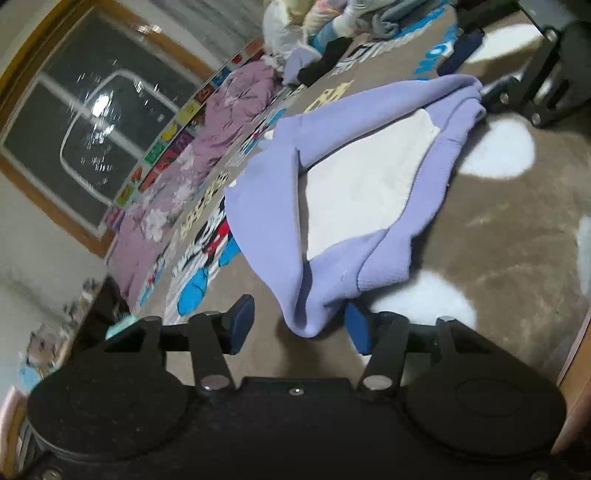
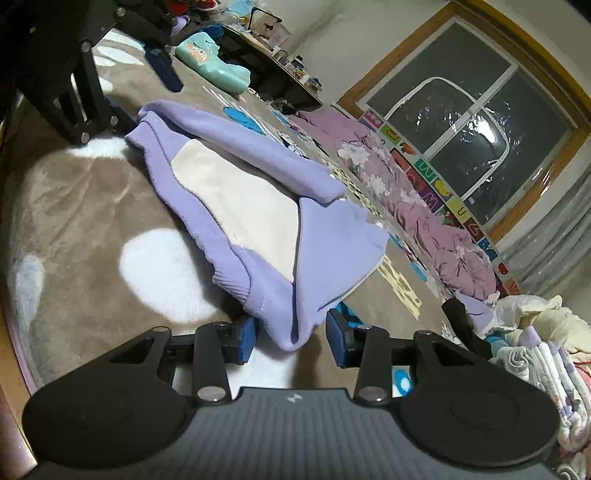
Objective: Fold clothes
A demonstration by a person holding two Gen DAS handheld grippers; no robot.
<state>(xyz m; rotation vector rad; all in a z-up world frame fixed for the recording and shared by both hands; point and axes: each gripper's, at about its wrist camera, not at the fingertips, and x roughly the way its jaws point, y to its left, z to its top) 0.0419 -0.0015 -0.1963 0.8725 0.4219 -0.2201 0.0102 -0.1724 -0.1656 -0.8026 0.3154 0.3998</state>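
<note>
A lavender sweatshirt [image 1: 266, 206] with a white front panel lies spread on the brown carpet [image 1: 498, 240] between my two grippers. In the left wrist view my left gripper [image 1: 299, 325] stands open around one drooping lavender corner. The cloth leans on the right pad and stays clear of the left one. In the right wrist view the opposite corner of the sweatshirt [image 2: 332, 236] hangs between the fingers of my right gripper [image 2: 291, 334], which is open. That corner rests beside the left pad, with a gap to the right pad. Each view shows the other gripper's black frame [image 1: 546, 85] [image 2: 74, 92] at the garment's far end.
A pink floral quilt [image 1: 221, 129] [image 2: 424, 206] lies along the alphabet mat below the dark window [image 2: 465, 110]. Heaped clothes [image 1: 325, 22] [image 2: 535, 332] sit at one side. A teal cushion [image 2: 210, 62] and a low cluttered table [image 2: 269, 70] stand beyond the sweatshirt.
</note>
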